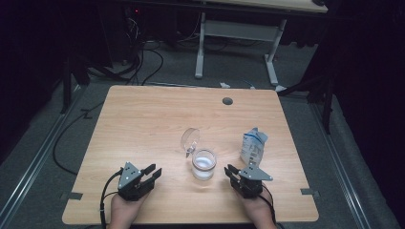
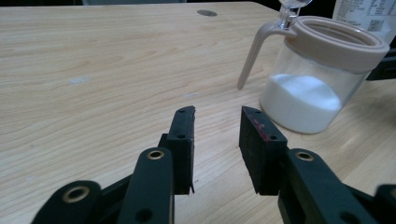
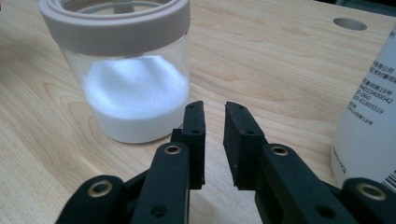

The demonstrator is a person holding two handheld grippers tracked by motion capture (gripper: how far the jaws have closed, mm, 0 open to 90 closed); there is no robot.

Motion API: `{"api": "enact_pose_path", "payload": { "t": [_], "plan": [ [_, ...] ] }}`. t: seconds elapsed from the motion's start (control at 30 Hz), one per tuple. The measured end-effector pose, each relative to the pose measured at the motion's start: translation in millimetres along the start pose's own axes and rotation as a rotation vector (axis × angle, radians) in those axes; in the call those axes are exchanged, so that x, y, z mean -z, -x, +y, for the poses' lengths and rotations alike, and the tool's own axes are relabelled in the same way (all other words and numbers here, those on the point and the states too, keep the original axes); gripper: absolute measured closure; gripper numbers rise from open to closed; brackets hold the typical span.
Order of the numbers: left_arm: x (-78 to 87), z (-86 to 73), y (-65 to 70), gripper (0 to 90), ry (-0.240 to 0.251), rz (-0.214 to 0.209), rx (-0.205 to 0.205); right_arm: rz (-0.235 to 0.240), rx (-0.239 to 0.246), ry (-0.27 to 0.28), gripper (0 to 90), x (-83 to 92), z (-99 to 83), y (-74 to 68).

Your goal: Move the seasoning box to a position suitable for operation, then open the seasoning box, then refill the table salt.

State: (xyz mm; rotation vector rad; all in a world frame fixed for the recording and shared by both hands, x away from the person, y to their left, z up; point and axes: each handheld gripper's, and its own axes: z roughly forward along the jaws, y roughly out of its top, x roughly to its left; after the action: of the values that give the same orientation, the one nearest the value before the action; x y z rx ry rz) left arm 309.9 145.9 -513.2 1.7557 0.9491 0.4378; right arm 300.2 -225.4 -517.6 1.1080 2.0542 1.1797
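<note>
Both grippers flank the jar, jaws parted and empty.
Left gripper (image 1: pixel 152 174) sits lower left, right gripper (image 1: pixel 232 172) lower right; between them, at lower centre, stands the jar (image 1: pixel 204 164) of white powder, beside a bag (image 1: pixel 252 147).

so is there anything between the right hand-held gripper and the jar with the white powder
No. In the right gripper view only bare wooden table lies between the right hand-held gripper and the jar; the high view shows the same.
</note>
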Motion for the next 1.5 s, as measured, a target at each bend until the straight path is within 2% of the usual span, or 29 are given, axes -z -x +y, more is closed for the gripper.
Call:
{"api": "enact_pose_path", "payload": {
  "t": [0.27, 0.43, 0.63, 0.83, 1.07, 1.5],
  "plan": [
    [-17.6, 13.1, 5.5, 76.4, 0.002, 0.000, 0.031, -0.005, 0.011, 0.006, 90.0, -1.2, 2.6, 0.2],
    [-30.6, 21.6, 4.9, 82.8, -0.015, 0.000, 0.051, 0.004, 0.004, 0.005, 90.0, -3.0, 4.5, -0.9],
    [-42.4, 38.2, 6.5, 88.2, -0.004, -0.006, 0.066, 0.019, 0.020, -0.001, 90.0, -4.4, 6.7, -5.8],
    [-49.7, 55.5, 11.2, 88.9, 0.023, -0.023, 0.069, 0.034, 0.044, 0.002, 90.0, -5.9, 10.2, -13.4],
    [-57.2, 72.9, 18.0, 89.2, 0.040, -0.036, 0.059, 0.049, 0.050, -0.002, 90.0, -8.4, 10.5, -16.5],
    [-60.2, 78.0, 25.3, 89.5, 0.053, -0.054, 0.053, 0.062, 0.073, -0.004, 90.0, -11.5, 12.8, -24.2]
  ]
}}
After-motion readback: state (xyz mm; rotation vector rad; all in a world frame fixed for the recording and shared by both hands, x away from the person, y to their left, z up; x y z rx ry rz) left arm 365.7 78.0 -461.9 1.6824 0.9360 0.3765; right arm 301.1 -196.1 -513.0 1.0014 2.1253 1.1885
